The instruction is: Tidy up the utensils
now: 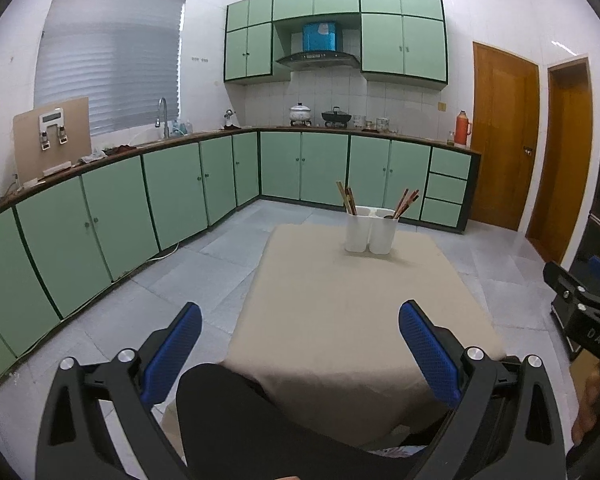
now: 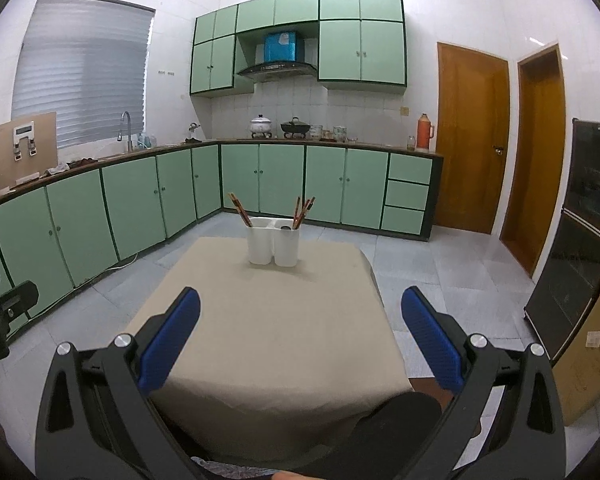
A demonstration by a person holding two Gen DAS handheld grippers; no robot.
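Left tool (image 1: 300,322): fingers spread wide, nothing between them, held over the near edge of the worktop.
Right tool (image 2: 300,312): spread wide too, empty, at the near edge.
Holder (image 2: 274,246): white, two compartments, upright at the far side of the cloth-covered worktop (image 2: 268,332).
Chopsticks (image 2: 304,210): leaning bunches stood in both compartments, well apart from both tools.

Both wrist views toward shared table (image 1: 340,300), side by side.
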